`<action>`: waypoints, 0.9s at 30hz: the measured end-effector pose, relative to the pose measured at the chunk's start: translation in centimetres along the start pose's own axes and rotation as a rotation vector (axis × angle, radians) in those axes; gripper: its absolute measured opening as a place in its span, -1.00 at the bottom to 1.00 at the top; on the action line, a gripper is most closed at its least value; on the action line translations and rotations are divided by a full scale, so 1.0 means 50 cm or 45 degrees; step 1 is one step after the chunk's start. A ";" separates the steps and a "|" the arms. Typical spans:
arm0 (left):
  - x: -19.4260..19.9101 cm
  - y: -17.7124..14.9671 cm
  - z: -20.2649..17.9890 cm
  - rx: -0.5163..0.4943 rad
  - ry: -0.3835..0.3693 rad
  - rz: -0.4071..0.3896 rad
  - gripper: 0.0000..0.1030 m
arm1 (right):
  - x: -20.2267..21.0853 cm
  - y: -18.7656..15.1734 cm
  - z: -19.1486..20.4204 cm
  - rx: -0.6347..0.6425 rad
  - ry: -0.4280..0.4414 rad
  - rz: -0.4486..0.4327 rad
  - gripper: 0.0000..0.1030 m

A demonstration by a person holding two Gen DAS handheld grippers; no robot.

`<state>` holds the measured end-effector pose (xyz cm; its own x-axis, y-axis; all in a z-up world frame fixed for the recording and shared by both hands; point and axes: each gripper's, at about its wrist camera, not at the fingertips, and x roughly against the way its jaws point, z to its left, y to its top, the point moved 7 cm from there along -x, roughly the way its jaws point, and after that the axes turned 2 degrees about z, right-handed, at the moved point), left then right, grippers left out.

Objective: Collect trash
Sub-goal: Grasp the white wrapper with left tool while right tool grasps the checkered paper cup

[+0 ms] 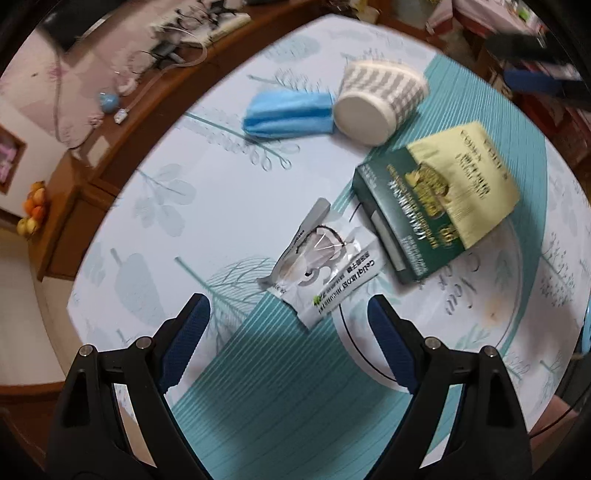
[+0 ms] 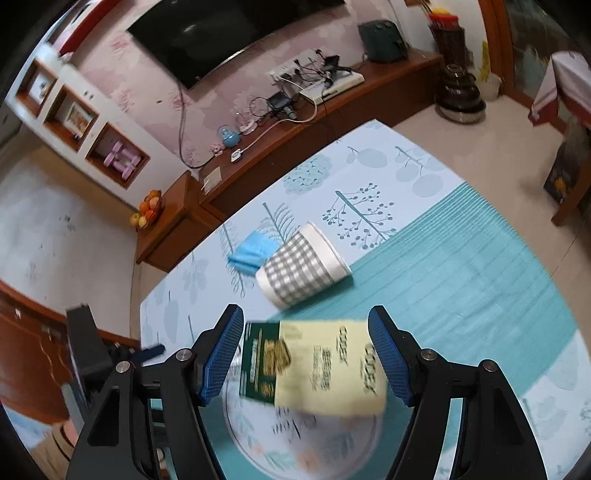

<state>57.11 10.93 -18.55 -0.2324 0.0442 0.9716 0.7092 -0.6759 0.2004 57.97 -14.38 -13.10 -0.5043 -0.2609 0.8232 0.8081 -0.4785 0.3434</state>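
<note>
A: Count of loose items on the table [image 1: 229,206]?

B: Four. One paper cup [image 1: 380,101] with a grey check print, lying on its side. One blue face mask [image 1: 288,114], folded, touching the cup's base on its left. One green and cream carton [image 1: 436,203], lying flat, right of centre. One silvery snack wrapper [image 1: 321,258] with a coconut picture, just beside the carton's near-left corner; whether they touch I cannot tell.

A: Same items from the right wrist view?

B: Three of the four. Cup [image 2: 303,266], one, on its side with the mouth to the right. Mask [image 2: 251,253], one, partly hidden behind the cup's base. Carton [image 2: 314,365], one, blurred. The wrapper is not seen there.

A: Left gripper [image 1: 288,314]?

B: Jaws spread wide, nothing between the pads. It points down at the table; the wrapper's near end lies just beyond the gap between the fingertips. No contact seen.

A: Right gripper [image 2: 306,328]?

B: Jaws apart. The carton shows in the gap between the two blue pads, but a strip of table shows at the left pad and the right pad's edge is too blurred to judge. Reads as released, not grasping.

A: Table cover?

B: One cloth, pale blue with tree and leaf prints and a teal ribbed band across it.

A: Background?

B: One wooden TV bench [image 2: 295,122] at the far side, with cables on top. One television [image 2: 221,33] on the wall above it.
</note>
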 end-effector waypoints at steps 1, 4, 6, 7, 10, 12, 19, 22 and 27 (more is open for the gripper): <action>-0.016 0.006 -0.001 -0.021 -0.016 0.020 0.66 | -0.014 0.004 -0.005 -0.020 0.003 0.008 0.38; -0.048 0.023 0.002 -0.055 -0.023 0.033 0.66 | -0.055 0.017 -0.014 -0.071 0.014 0.034 0.38; -0.065 0.033 0.006 -0.064 -0.036 0.041 0.66 | -0.076 0.025 -0.019 -0.097 0.021 0.044 0.38; -0.070 0.037 0.007 -0.064 -0.039 0.044 0.66 | -0.081 0.027 -0.022 -0.107 0.024 0.048 0.38; -0.090 0.056 0.011 -0.070 -0.056 0.061 0.66 | -0.102 0.030 -0.026 -0.136 0.035 0.063 0.38; -0.103 0.065 0.012 -0.074 -0.067 0.070 0.66 | -0.118 0.032 -0.027 -0.156 0.036 0.075 0.38; -0.131 0.077 0.001 -0.118 -0.074 0.092 0.57 | -0.162 0.040 -0.027 -0.225 0.037 0.104 0.38; -0.138 0.075 -0.006 -0.106 -0.077 0.098 0.19 | -0.182 0.046 -0.027 -0.250 0.027 0.114 0.38; -0.142 0.076 0.031 0.042 -0.108 0.096 -0.59 | -0.216 0.050 -0.026 -0.291 0.019 0.136 0.38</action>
<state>62.51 9.17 -24.51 -0.1218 0.0571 0.9909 0.7442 -0.6553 0.1292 65.05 -13.84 -21.70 -0.4257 -0.3319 0.8418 0.7683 -0.6241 0.1424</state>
